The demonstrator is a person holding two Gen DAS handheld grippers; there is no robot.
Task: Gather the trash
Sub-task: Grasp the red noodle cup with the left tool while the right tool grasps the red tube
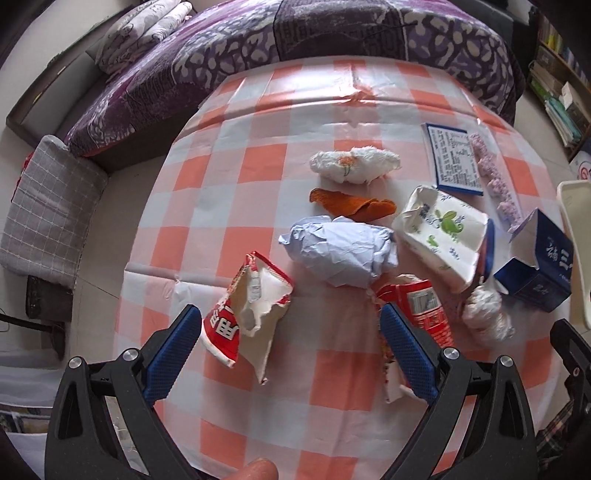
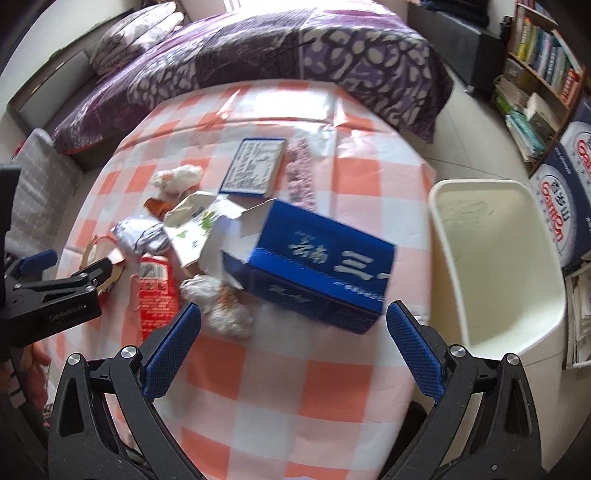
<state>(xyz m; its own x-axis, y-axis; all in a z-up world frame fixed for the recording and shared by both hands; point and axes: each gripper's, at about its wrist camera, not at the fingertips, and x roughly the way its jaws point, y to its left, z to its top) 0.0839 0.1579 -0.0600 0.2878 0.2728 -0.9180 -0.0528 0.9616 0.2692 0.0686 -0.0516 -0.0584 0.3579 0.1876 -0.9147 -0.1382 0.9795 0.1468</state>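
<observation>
Orange-and-white checked cloth covers the table (image 1: 258, 166), with a purple bedspread (image 1: 332, 33) beyond it. From the left wrist view, counting around the crumpled pale-blue paper (image 1: 341, 254): one white tissue wad (image 1: 354, 164) and one orange peel (image 1: 352, 205) behind it, one torn red-and-white wrapper (image 1: 251, 310) to its near left, one flattened red packet (image 1: 424, 306) to its near right, one green-printed tissue pack (image 1: 441, 236) and one open blue carton (image 1: 535, 273) farther right. The left gripper (image 1: 288, 332) is spread wide and holds nothing; its left pad sits just beside the torn wrapper. In the right wrist view, one blue carton (image 2: 317, 273) lies tilted, one white bin (image 2: 495, 266) stands to its right, one flat blue-bordered card (image 2: 255, 166) behind it. The right gripper (image 2: 291, 332) gapes wide, empty, near the carton.
</observation>
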